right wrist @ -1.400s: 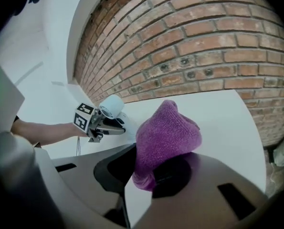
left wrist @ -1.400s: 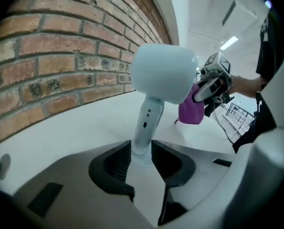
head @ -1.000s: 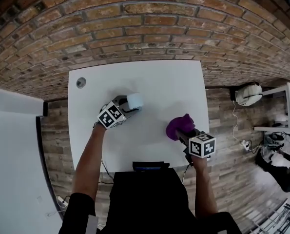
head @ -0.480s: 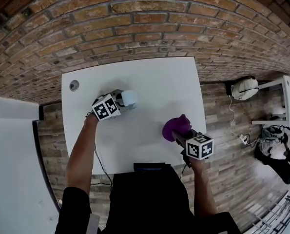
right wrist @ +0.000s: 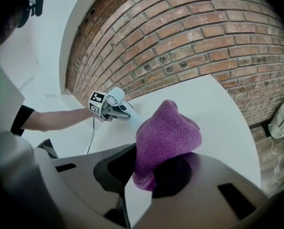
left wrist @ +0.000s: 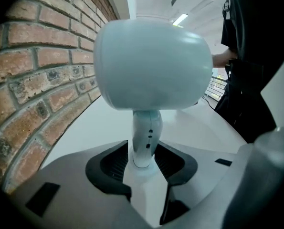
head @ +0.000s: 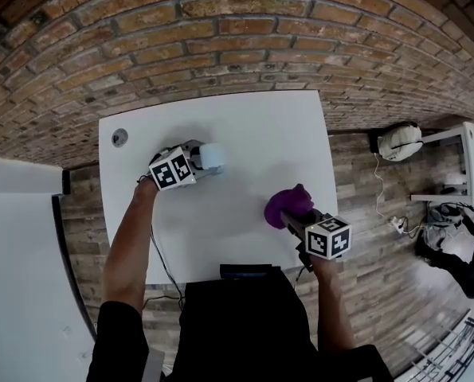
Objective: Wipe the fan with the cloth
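A small pale blue fan (head: 213, 157) stands at the left of the white table (head: 252, 134). In the left gripper view its round head (left wrist: 151, 66) fills the frame above a thin stem (left wrist: 144, 135). My left gripper (head: 198, 163) has just been closing, and its jaws now press on that stem from both sides (left wrist: 142, 159). My right gripper (head: 294, 216) hangs over the table's right front, shut on a bunched purple cloth (head: 287, 204). The cloth (right wrist: 165, 135) stands up out of the jaws, apart from the fan (right wrist: 115, 98).
A brick wall (head: 221, 46) runs along the table's far edge. A round cable hole (head: 119, 138) sits near the table's left corner. A dark device (head: 243, 270) lies at the near edge. On the floor to the right is a white object (head: 401, 144).
The left gripper has rolled a little at the fan and sits tighter round its stem. The right gripper with the cloth has kept still.
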The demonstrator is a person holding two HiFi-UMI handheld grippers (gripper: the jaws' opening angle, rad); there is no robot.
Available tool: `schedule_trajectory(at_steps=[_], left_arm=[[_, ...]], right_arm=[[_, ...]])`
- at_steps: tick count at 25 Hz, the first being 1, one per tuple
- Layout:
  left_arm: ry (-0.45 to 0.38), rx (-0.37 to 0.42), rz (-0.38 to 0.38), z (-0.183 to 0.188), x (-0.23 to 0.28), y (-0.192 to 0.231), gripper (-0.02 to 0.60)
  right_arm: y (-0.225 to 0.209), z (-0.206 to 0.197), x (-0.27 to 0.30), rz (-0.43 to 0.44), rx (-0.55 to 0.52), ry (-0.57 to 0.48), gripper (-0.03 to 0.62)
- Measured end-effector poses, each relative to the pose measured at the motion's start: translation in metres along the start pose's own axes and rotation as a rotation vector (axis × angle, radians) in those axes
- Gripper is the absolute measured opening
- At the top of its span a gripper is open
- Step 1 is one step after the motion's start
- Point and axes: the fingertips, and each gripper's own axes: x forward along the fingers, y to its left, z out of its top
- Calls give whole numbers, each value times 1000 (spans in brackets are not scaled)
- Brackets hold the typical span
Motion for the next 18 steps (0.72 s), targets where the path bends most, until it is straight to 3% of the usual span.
schedule_trajectory(at_steps=[4,6,8,10,12,14,18], left_arm=[[-27,-89,78,-10,-12,-3,190],[-99,-233,159,-17,-31,-14,190],[-274,-459,279,-22,-65,-30,190],[-532,-698,412,-27,-115,-51,190],[-767,-882,517,-34,-165,-84,189],[-891,-993,563,-36,-195,-126,189],[-952,-1032,584,-32,-225,-186,189]], right_arm=[[4,6,0,86,104,-54,77],[3,11,-2,157,216,-109,77],[2,20,-5,249,344,-185,77],[4,33,-8,360,435,-265,77],[3,39,-8,457,509,-320,77],[2,41,-7,534,584,-356,77],[13,53,-20,654,645,-459,77]])
